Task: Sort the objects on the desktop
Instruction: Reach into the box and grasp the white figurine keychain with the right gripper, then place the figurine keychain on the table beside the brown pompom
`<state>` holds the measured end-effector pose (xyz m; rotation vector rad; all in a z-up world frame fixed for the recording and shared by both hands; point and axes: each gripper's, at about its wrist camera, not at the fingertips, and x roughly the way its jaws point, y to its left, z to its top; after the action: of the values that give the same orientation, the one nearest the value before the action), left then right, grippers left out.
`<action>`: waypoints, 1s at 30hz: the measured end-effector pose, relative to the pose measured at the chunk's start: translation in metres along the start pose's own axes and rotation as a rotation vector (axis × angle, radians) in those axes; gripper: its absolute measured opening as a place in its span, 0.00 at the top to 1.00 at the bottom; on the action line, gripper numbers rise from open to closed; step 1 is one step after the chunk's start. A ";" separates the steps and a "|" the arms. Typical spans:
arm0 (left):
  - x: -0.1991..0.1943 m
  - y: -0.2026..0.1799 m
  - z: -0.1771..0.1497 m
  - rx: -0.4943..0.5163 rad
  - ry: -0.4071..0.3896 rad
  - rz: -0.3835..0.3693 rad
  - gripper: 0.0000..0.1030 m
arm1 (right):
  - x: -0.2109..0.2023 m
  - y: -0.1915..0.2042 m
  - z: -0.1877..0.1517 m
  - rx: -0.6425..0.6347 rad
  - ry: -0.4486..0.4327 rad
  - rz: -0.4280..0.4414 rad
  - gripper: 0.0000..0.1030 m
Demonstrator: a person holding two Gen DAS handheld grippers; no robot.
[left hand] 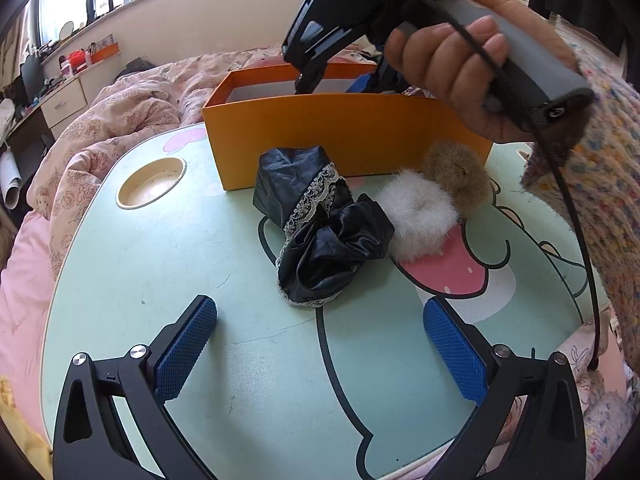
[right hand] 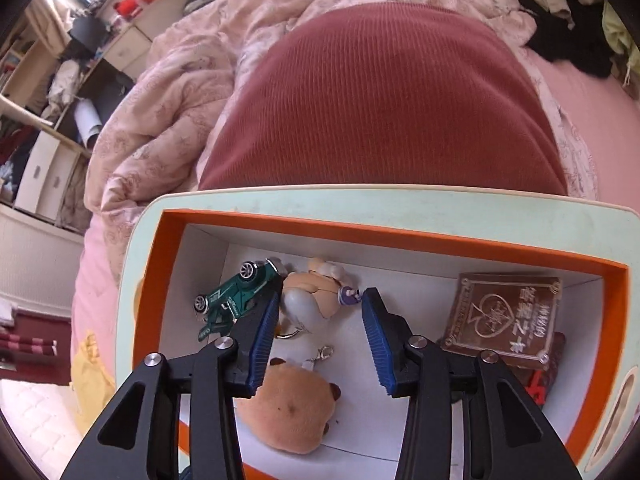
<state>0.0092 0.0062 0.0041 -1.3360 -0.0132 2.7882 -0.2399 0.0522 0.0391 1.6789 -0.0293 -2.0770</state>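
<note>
The left claw (left hand: 320, 344) is parked low over the mint-green cartoon tabletop (left hand: 248, 392), its blue pads (left hand: 186, 344) spread wide with nothing caught between them. Just past it a black satin scrunchie with lace trim (left hand: 320, 232) is lying flat, touched on its right by a white fluffy scrunchie (left hand: 418, 216), and a tan fluffy one (left hand: 456, 174) is tucked right behind that, close against the orange box (left hand: 344, 136). A round cup recess (left hand: 152, 182) is sunk into the tabletop off to the left. Higher up, the right claw (right hand: 320, 338) is gripped in a hand (left hand: 460, 64) with a speckled knit sleeve (left hand: 592, 184) and is pointed down into the box; its jaws are only partly apart and nothing is pinched, the gap is empty. Inside the box, a brown plush keychain (right hand: 288, 408) is seen nearest, then a small figure keychain (right hand: 308, 292), a green toy car (right hand: 236, 296) to the left, and brown card packs (right hand: 504, 316) stacked on the right. A rumpled pink floral duvet (left hand: 120, 120) is spread beyond.
</note>
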 end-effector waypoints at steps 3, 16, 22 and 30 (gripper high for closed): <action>0.000 0.000 0.000 0.000 0.001 -0.001 0.00 | 0.011 0.006 0.000 -0.020 0.022 -0.011 0.57; 0.000 0.001 0.000 0.000 -0.001 -0.002 0.00 | -0.122 0.012 -0.065 -0.142 -0.315 0.099 0.62; 0.000 0.002 0.000 0.000 0.000 -0.002 0.00 | -0.168 -0.008 -0.136 -0.176 -0.453 0.060 0.62; 0.000 0.003 0.000 0.001 -0.001 -0.002 0.00 | -0.119 -0.072 -0.179 -0.057 -0.382 -0.112 0.62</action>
<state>0.0091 0.0037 0.0036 -1.3341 -0.0140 2.7863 -0.0804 0.2078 0.0813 1.2553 0.0017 -2.4304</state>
